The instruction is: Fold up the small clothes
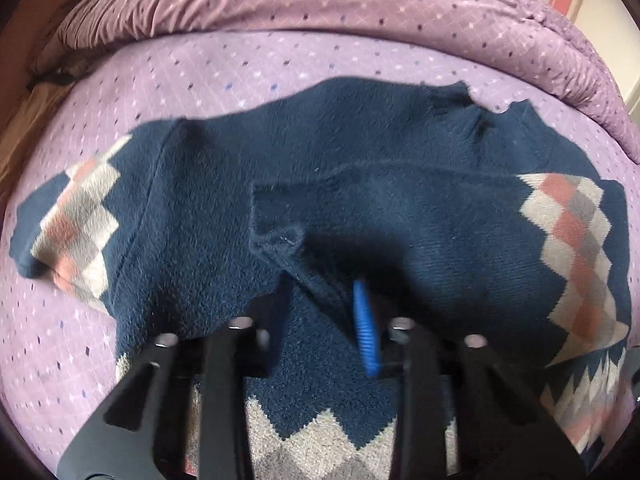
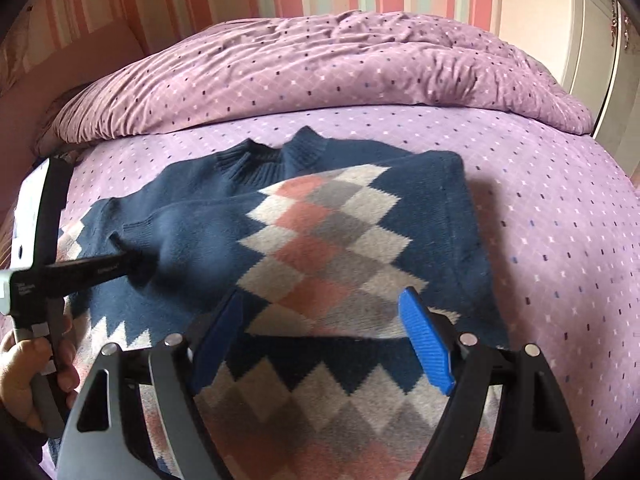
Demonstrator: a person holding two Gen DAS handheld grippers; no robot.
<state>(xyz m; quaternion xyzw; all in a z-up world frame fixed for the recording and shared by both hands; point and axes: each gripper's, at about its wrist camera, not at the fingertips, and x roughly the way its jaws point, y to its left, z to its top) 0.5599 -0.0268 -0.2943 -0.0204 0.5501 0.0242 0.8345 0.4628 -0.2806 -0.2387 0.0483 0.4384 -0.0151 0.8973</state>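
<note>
A navy sweater (image 2: 320, 216) with a diamond pattern in white, pink and grey lies on a purple bed sheet (image 2: 560, 208). Its collar (image 2: 272, 156) points toward the crumpled duvet (image 2: 320, 64) at the far side of the bed. One sleeve (image 1: 420, 208) is folded across the body, and the other sleeve (image 1: 68, 224) lies spread out to the side.

The left gripper (image 1: 352, 312) points steeply down at the cuff of the folded sleeve. Its jaws stand narrow, with a fold of navy knit between them; only one blue pad (image 1: 365, 328) shows, and the knit lies against it. In the right wrist view a hand (image 2: 24, 376) holds this tool at the left edge.

The right gripper (image 2: 324, 344) hovers over the lower patterned part of the sweater. Its jaws are wide and hold nothing.
</note>
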